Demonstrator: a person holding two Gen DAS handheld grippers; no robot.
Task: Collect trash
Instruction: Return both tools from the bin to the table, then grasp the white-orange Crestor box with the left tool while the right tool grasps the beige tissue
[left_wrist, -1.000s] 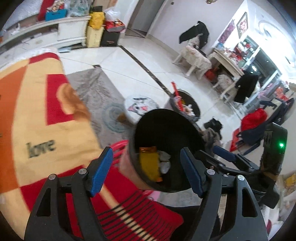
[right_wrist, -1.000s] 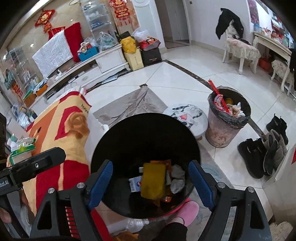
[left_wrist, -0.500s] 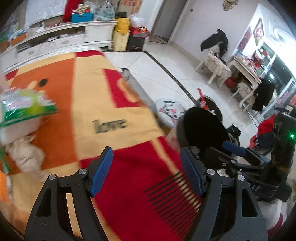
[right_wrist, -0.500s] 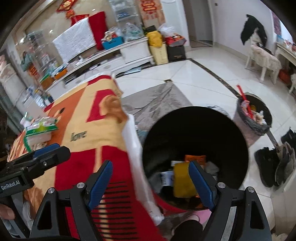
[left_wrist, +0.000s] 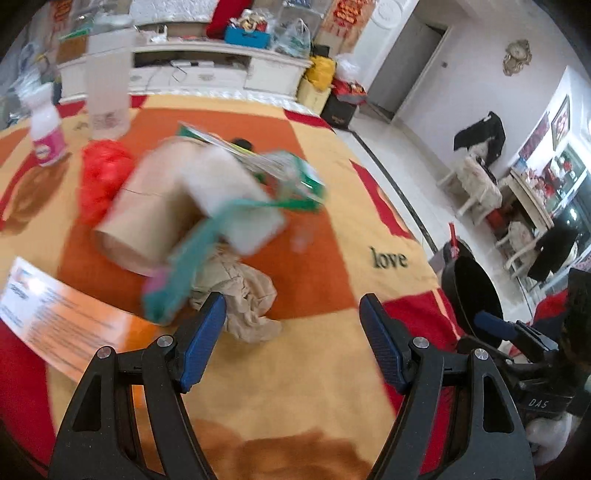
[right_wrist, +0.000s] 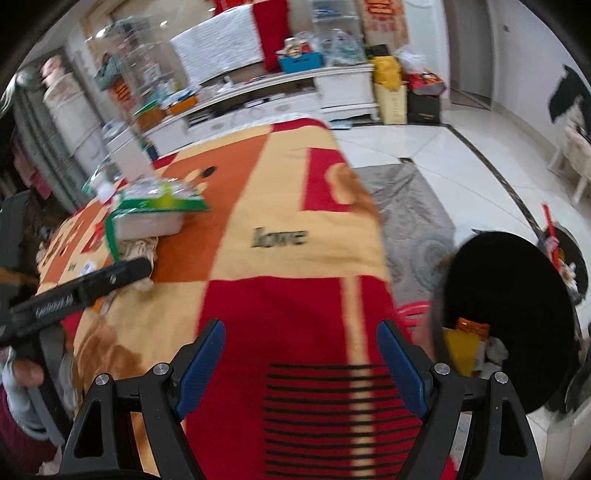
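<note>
My left gripper (left_wrist: 291, 301) is open and holds nothing; it hangs over the table's orange, yellow and red cloth (left_wrist: 332, 229). Just ahead of its left finger lies crumpled beige paper (left_wrist: 240, 295). Behind that are a brown cardboard roll (left_wrist: 155, 206) and a green-and-white plastic pack (left_wrist: 280, 173), both blurred. A red plastic bag (left_wrist: 103, 173) lies further left. My right gripper (right_wrist: 301, 326) is open and empty over the cloth's red striped end (right_wrist: 314, 406). The black bin (right_wrist: 509, 314) stands right of it, with yellow trash (right_wrist: 461, 350) inside.
A printed leaflet (left_wrist: 55, 314), a white bottle with a pink label (left_wrist: 46, 133) and a tall translucent container (left_wrist: 107, 92) sit on the table's left side. A second, full bin (right_wrist: 569, 258) and a grey rug (right_wrist: 410, 206) are on the floor.
Both grippers have swung left, from above the black bin to over the table. The bin has slid to the right edge of both views. Their jaws stay equally wide.
</note>
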